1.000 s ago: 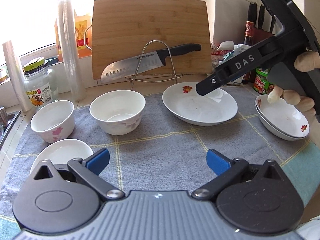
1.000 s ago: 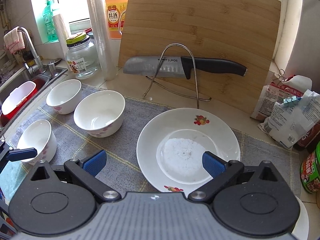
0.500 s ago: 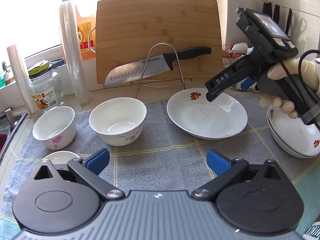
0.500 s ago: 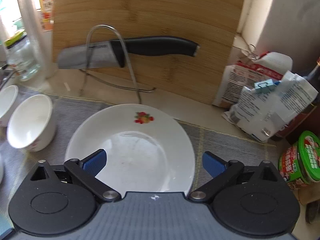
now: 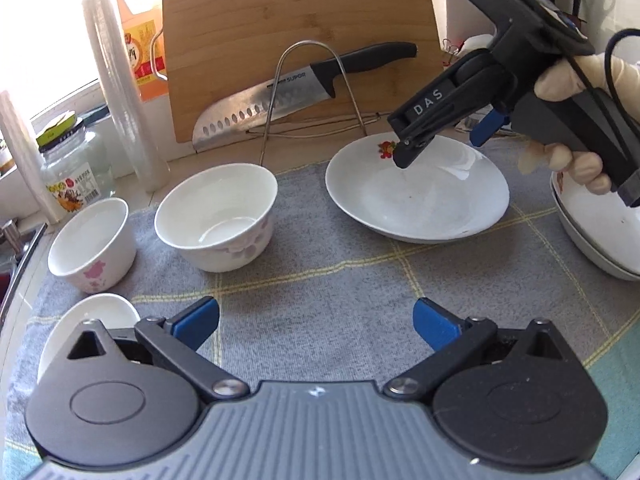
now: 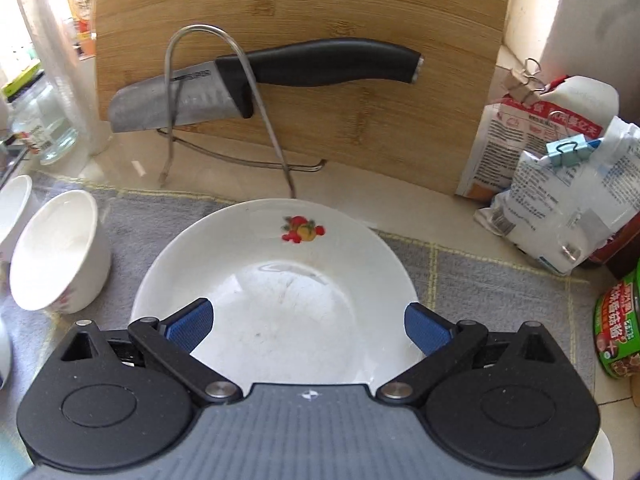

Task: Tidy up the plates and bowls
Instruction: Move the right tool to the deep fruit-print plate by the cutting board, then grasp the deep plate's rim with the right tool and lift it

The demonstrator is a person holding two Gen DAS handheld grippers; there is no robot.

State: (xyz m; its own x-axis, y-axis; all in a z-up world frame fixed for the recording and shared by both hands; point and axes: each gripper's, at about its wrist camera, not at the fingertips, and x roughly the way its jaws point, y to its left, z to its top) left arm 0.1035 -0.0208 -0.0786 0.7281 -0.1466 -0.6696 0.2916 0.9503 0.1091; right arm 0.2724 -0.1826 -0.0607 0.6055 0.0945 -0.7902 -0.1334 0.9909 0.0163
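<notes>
My left hand-held gripper [image 5: 316,320] hangs open over the grey cloth [image 5: 340,280], half hiding a small bowl [image 5: 92,316]. Right hand-held gripper [image 6: 308,322], spread wide, hovers above the fruit-printed plate [image 6: 280,280]; stacked plates [image 5: 596,232] are cut off.

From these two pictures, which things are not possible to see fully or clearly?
- Small bowl, left wrist view: the left gripper body covers its near part.
- Stacked plates, left wrist view: cut by the right edge and partly behind the hand; their number is unclear.
- Large plate, right wrist view: the right gripper hides its near rim.
- Jar label: too small to read.
</notes>
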